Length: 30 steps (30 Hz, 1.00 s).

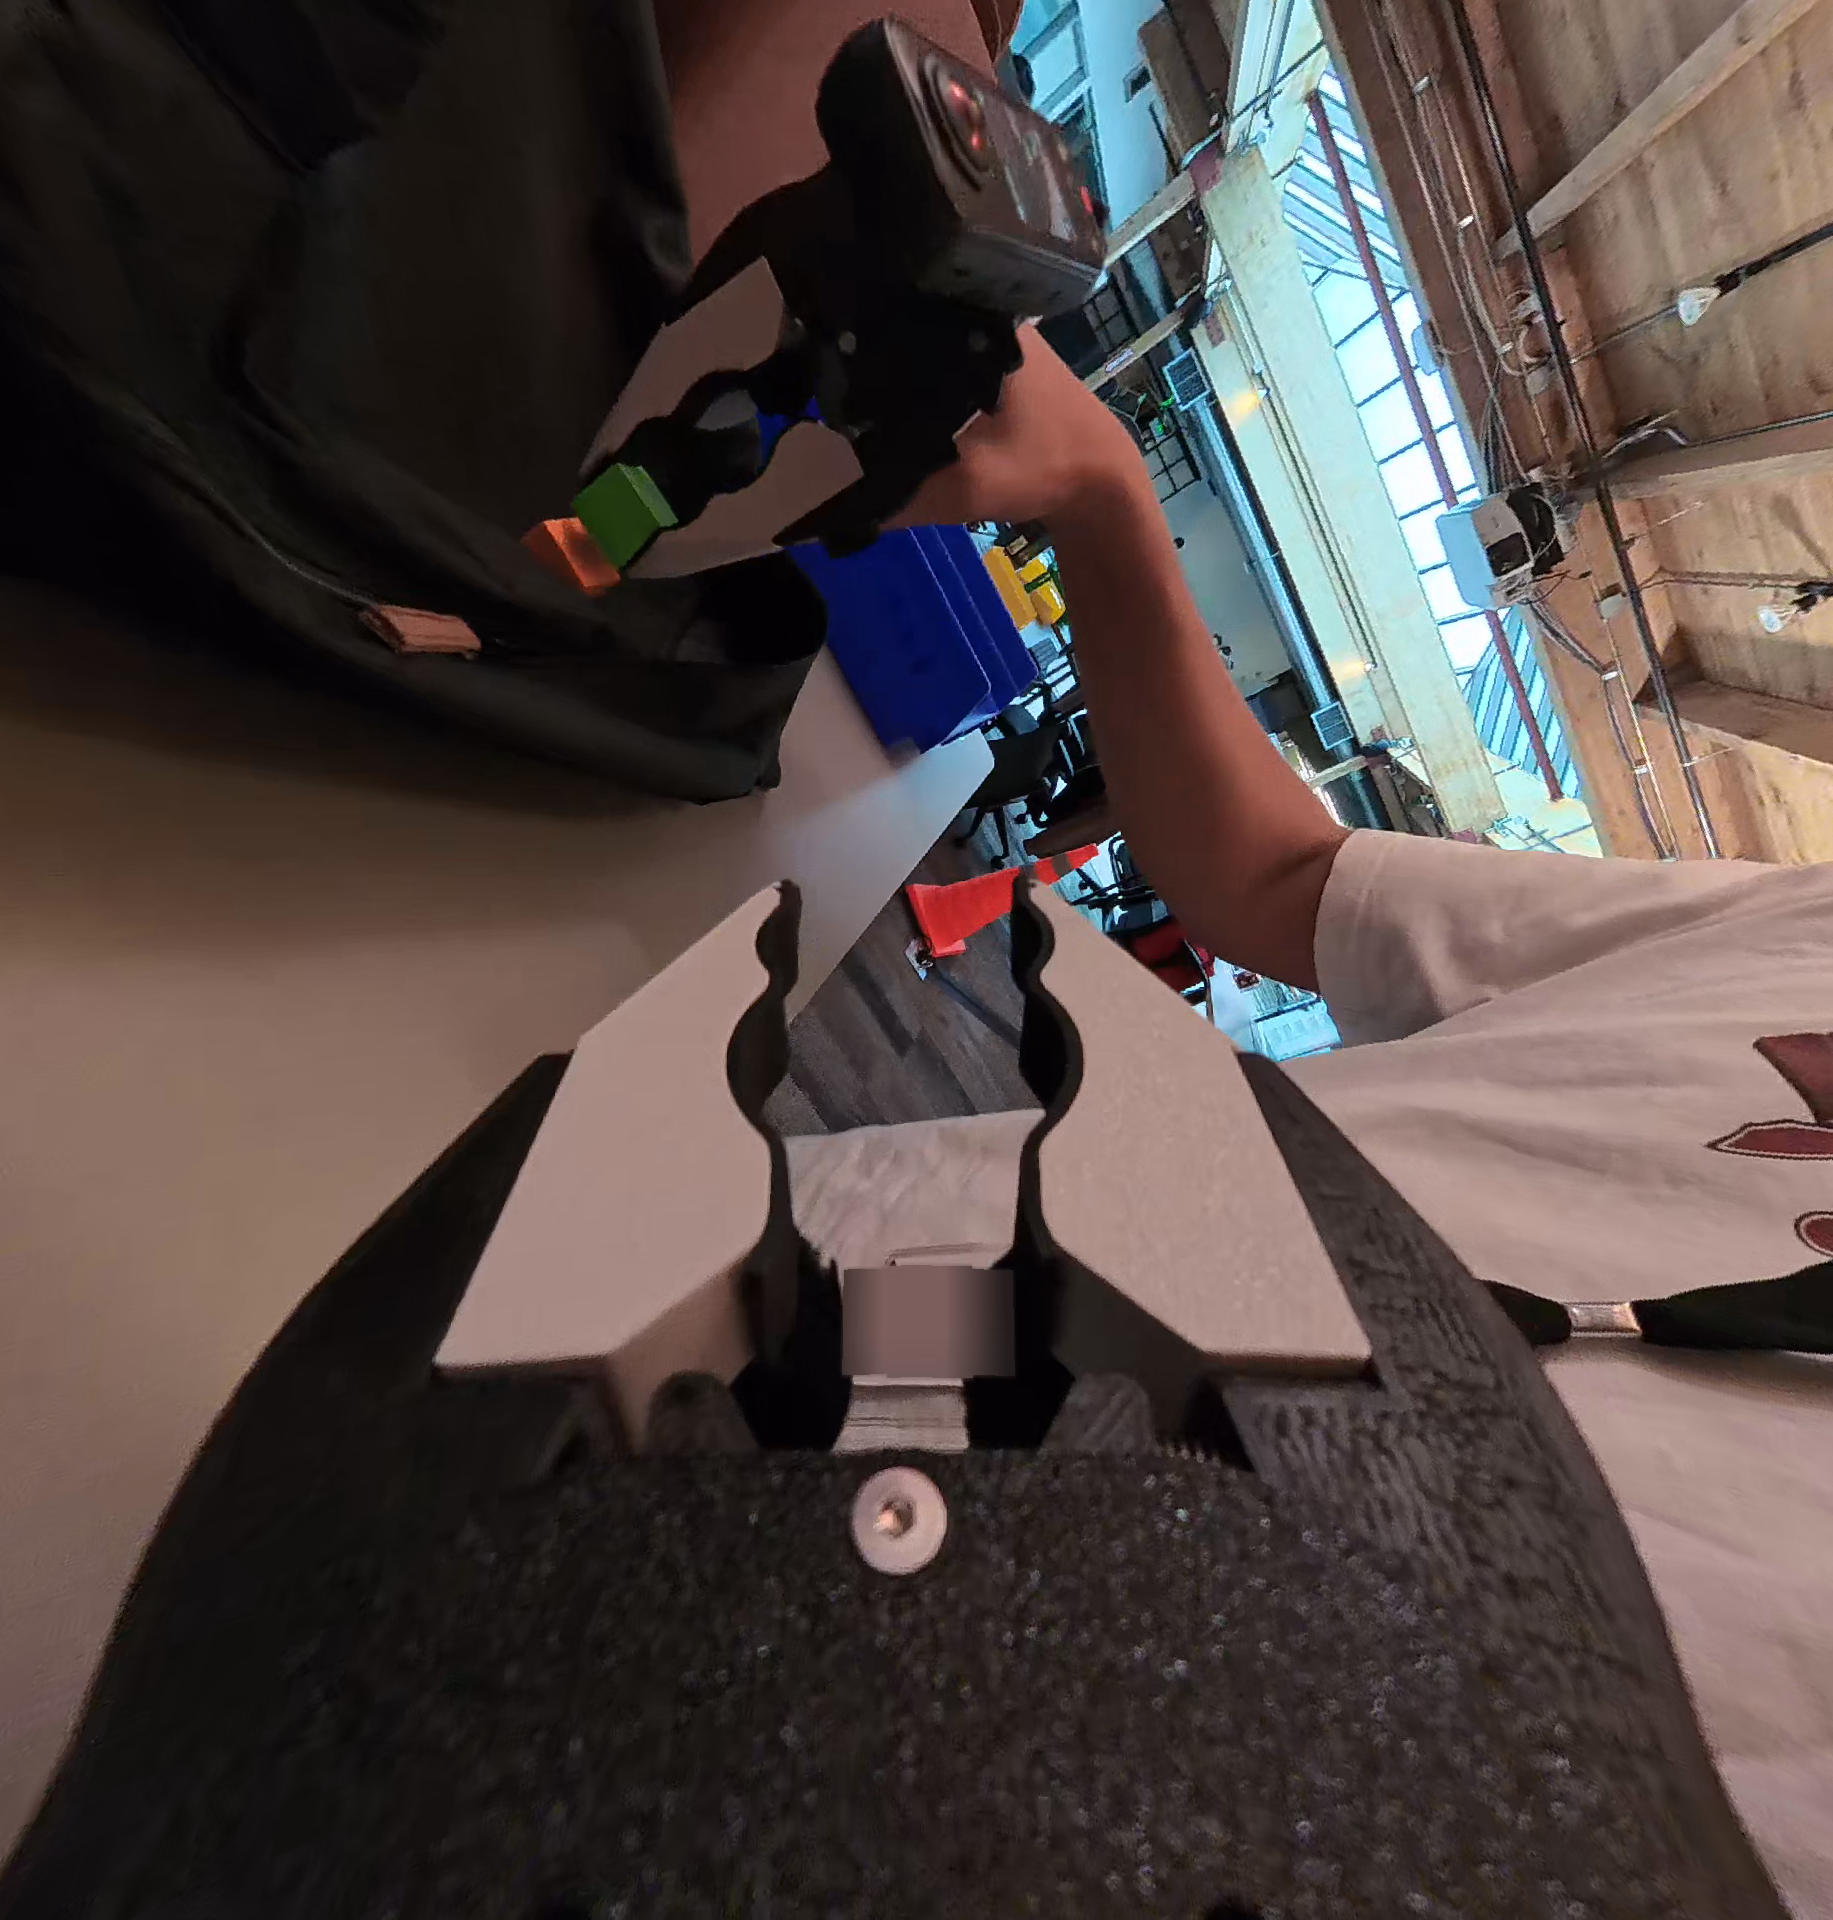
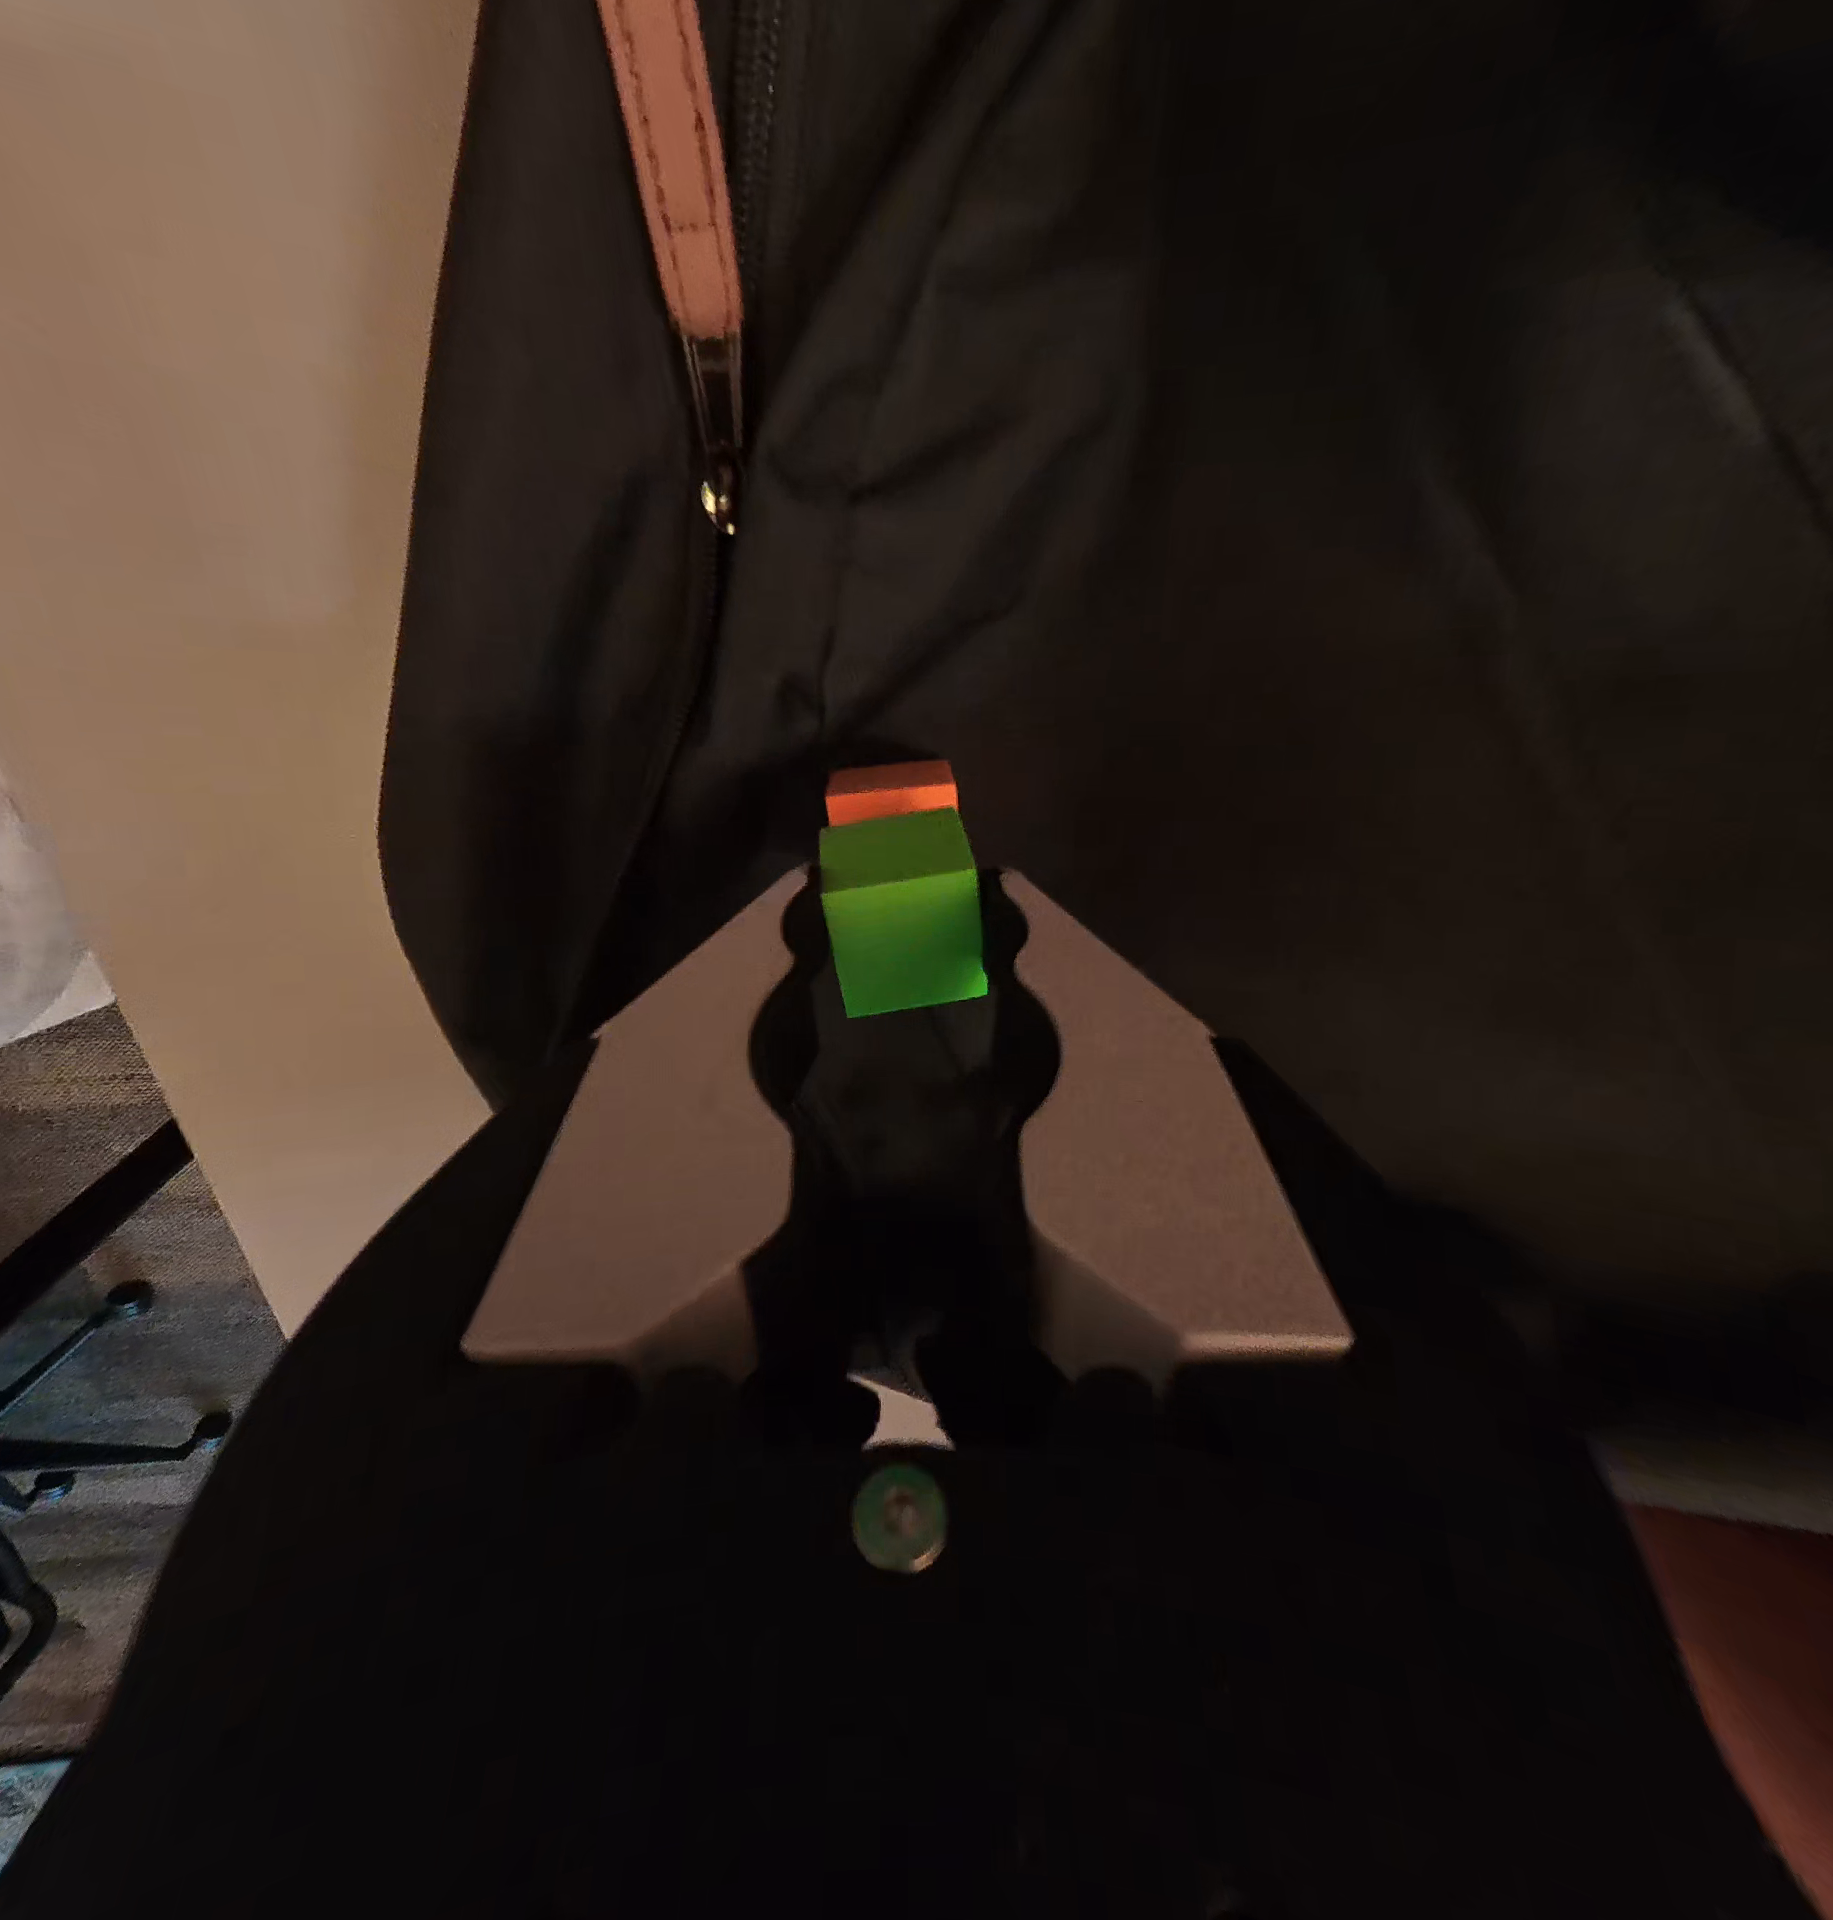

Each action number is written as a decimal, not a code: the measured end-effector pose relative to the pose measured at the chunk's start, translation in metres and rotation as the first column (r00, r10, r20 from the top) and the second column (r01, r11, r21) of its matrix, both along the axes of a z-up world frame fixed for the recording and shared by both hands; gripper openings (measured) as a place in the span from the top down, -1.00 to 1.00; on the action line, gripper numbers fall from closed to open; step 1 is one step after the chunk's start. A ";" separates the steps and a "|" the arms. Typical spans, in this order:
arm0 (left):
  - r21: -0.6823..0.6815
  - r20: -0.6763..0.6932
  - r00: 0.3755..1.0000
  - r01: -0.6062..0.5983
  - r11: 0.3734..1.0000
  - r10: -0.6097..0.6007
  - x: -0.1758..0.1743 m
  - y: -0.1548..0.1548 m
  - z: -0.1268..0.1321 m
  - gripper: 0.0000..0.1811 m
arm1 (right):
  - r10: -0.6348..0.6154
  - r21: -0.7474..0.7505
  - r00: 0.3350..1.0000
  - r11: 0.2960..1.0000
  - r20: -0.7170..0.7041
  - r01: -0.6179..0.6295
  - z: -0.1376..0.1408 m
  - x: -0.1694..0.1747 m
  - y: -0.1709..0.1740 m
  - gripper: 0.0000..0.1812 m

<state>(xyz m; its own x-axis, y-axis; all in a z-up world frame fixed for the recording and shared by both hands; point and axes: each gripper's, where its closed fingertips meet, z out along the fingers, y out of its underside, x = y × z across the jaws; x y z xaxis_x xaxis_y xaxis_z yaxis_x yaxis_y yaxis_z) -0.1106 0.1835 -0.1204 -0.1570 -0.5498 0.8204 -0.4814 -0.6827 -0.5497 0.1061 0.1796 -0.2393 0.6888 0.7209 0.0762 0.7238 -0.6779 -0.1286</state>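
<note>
My right gripper [image 2: 899, 894] is shut on a green cube [image 2: 901, 920] and holds it just over a black bag [image 2: 1203, 520]. An orange cube [image 2: 891, 790] sits right beyond the green one, against the bag's fabric. In the left wrist view the right gripper [image 1: 673, 499] shows from the side with the green cube [image 1: 626, 509] at its tips and the orange cube [image 1: 571, 553] beside it on the black bag [image 1: 320, 364]. My left gripper [image 1: 901, 894] is open and empty, held off the white table's [image 1: 216, 987] edge.
The bag has a tan leather zipper pull [image 2: 683, 208], which also shows in the left wrist view [image 1: 418, 631]. A person's arm [image 1: 1151, 644] and white shirt [image 1: 1514, 1143] are on the right. Blue bins [image 1: 912, 634] and an orange cone [image 1: 964, 904] stand beyond the table.
</note>
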 end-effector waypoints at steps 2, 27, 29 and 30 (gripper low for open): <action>-0.002 -0.014 1.000 0.000 1.000 -0.001 -0.002 0.000 -0.003 0.54 | -0.006 -0.005 1.000 1.000 0.005 0.006 -0.002 -0.001 -0.001 0.68; 0.101 -0.102 0.994 -0.015 0.995 0.026 -0.007 0.010 -0.018 0.54 | -0.172 0.191 0.975 0.961 -0.142 0.198 0.031 -0.005 -0.008 0.45; 0.169 -0.133 0.989 -0.039 0.985 0.061 -0.011 0.018 -0.025 0.54 | -0.237 0.299 0.934 0.901 -0.267 0.314 0.053 -0.007 -0.017 0.44; 0.210 -0.142 0.986 -0.054 0.976 0.085 -0.013 0.023 -0.028 0.54 | -0.270 0.347 0.904 0.856 -0.331 0.383 0.063 -0.007 -0.023 0.43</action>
